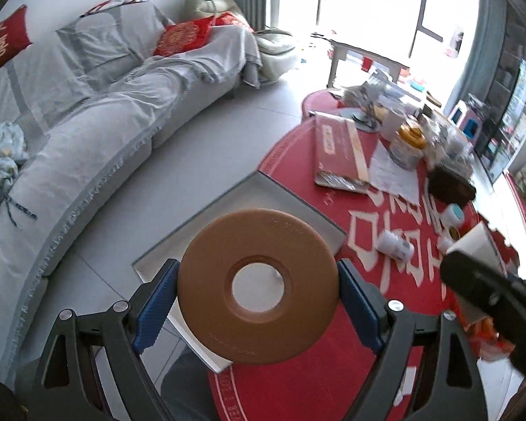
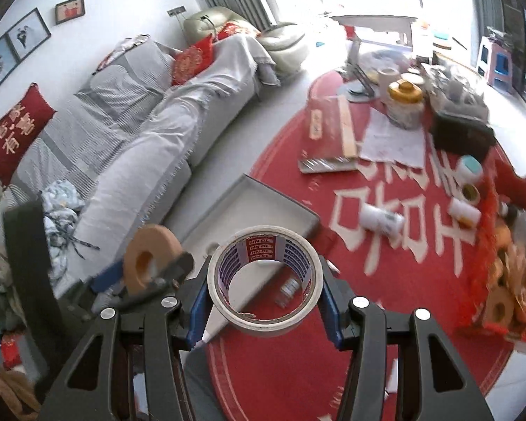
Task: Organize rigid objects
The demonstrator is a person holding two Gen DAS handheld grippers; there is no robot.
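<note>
Above the grey tray (image 1: 291, 196) on the red table (image 1: 333, 368), my left gripper (image 1: 259, 301) is clamping the brown disc (image 1: 259, 287); my right gripper (image 2: 264, 291) is gripping the white tape roll (image 2: 264, 319).

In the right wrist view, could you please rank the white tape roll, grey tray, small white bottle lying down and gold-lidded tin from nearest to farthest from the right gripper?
1. White tape roll, clamped in the right gripper.
2. Grey tray, just behind.
3. Small white bottle, lying right of centre.
4. Gold-lidded tin, far end of the table.
</note>
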